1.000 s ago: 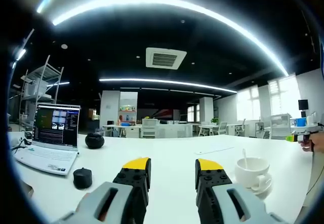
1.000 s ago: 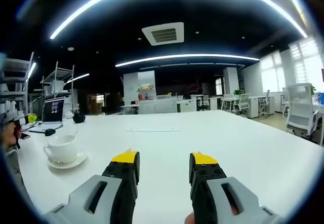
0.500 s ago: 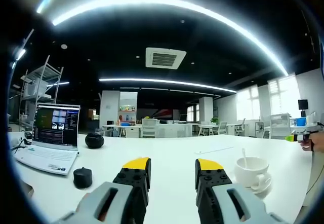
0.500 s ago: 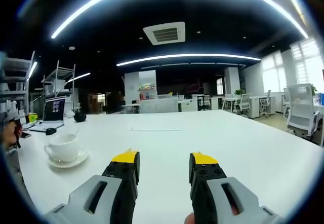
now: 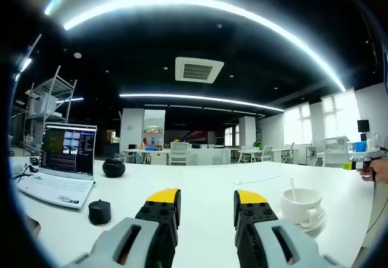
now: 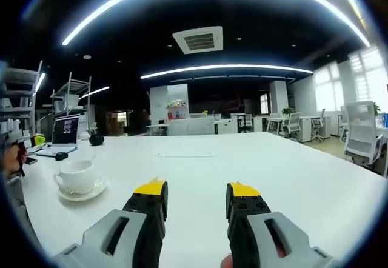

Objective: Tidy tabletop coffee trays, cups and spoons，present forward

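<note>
1. Cup [image 5: 301, 204] – white, sits on saucer [image 5: 315, 222], spoon [image 5: 293, 188] standing in it, handle up. In left gripper view it's low right, just right of that gripper's right jaw tip. In right gripper view the same cup [image 6: 76, 176] is on its saucer [image 6: 82, 193] at left, w/ spoon handle [image 6: 91, 159] leaning right.
2. All on white table [image 5: 206, 186]; cup well apart from the other items on it.
3. Left gripper [image 5: 207, 196]: yellow-tipped jaws apart, nothing between, low over table, not touching cup.
4. Right gripper [image 6: 196, 189]: jaws apart too, nothing held, bare tabletop [image 6: 254, 159] ahead. Cup off to its left, clear of the jaws.
5. Left gripper view, left side: open laptop [image 5: 60, 165], screen lit; small black round obj [image 5: 99, 212] in front of it; black rounded obj [image 5: 113, 168] further back, right of the laptop.
6. Right gripper view shows the laptop [image 6: 63, 136] far left, behind the cup.
7. Flat white sheet [image 6: 183, 155] lies mid-table further out.
8. Bkgd: open office, desks, chairs [image 6: 362, 136], metal shelving [image 5: 47, 107], ceiling vent [image 5: 199, 70], strip lights.
</note>
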### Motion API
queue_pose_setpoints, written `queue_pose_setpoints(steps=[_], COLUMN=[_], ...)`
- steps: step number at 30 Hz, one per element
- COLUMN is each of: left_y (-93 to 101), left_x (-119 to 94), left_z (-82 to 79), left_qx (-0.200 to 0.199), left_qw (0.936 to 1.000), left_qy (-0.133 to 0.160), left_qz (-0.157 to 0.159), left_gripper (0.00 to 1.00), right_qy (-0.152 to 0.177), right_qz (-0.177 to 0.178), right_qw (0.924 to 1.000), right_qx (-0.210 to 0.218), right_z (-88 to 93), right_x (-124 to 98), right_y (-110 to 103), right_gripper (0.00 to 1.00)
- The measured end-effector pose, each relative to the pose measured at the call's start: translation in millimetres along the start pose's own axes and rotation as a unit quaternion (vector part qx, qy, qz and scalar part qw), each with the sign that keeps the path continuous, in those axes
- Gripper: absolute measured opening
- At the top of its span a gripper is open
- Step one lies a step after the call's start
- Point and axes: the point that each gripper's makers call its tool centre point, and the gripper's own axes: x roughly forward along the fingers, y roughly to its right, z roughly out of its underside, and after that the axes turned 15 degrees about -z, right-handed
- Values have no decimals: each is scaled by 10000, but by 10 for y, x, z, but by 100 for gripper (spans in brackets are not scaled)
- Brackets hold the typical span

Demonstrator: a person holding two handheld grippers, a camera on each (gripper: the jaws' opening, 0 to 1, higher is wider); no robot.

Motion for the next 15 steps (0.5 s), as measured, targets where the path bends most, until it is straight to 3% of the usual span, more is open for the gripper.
queue_pose_setpoints(steps=[15], left_y=[-36], left_x=[-13], left_z=[-2], left_qx=[-32], left_qw=[10000], left_qy=[3], left_qz=[-18], left_gripper=[37], right_qy=[-5], right_qz=[-2], right_qw=[10000], right_qx=[-11], right_z=[1], right_x=[5], right_y=[-22], right_gripper=[39])
